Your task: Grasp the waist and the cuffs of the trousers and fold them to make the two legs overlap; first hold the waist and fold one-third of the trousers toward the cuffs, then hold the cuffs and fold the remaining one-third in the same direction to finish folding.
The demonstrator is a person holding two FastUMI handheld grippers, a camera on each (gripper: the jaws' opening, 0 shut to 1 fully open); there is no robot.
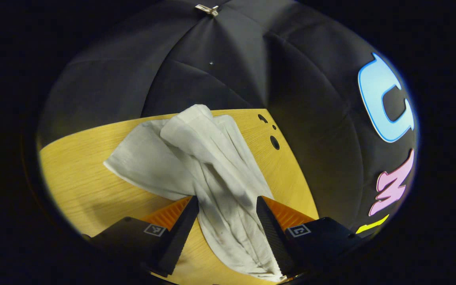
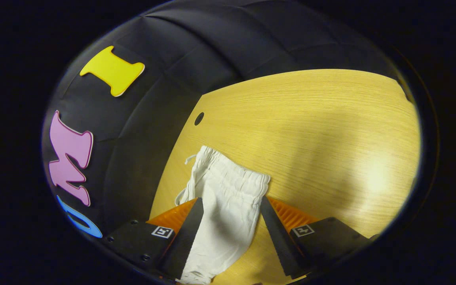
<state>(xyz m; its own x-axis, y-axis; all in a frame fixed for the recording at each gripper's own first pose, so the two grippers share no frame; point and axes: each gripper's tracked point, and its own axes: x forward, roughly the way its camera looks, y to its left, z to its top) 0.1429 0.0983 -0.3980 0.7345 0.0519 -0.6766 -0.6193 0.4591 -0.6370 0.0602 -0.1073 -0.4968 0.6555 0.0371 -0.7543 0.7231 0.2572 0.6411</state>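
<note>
Your left gripper (image 1: pixel 227 221) and right gripper (image 2: pixel 231 225) both stand spread over the trousers (image 1: pixel 196 158) lying rumpled on the table (image 2: pixel 311 130), likely light, limp cloth, so pinch the thick gathered waistband (image 2: pixel 232 174).

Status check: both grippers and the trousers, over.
Left gripper open, astride the bunched leg cloth. Right gripper open, astride the trousers near the elastic waist. Trousers on the wooden table, folds unfinished. No obstruction seen.

I am standing in a recording booth, not a home: black cloth wall (image 1: pixel 228 71) is draping around a pale wooden bench (image 2: pixel 311 130), a metal clip (image 1: pixel 207 8) pinching the cloth overhead.
</note>
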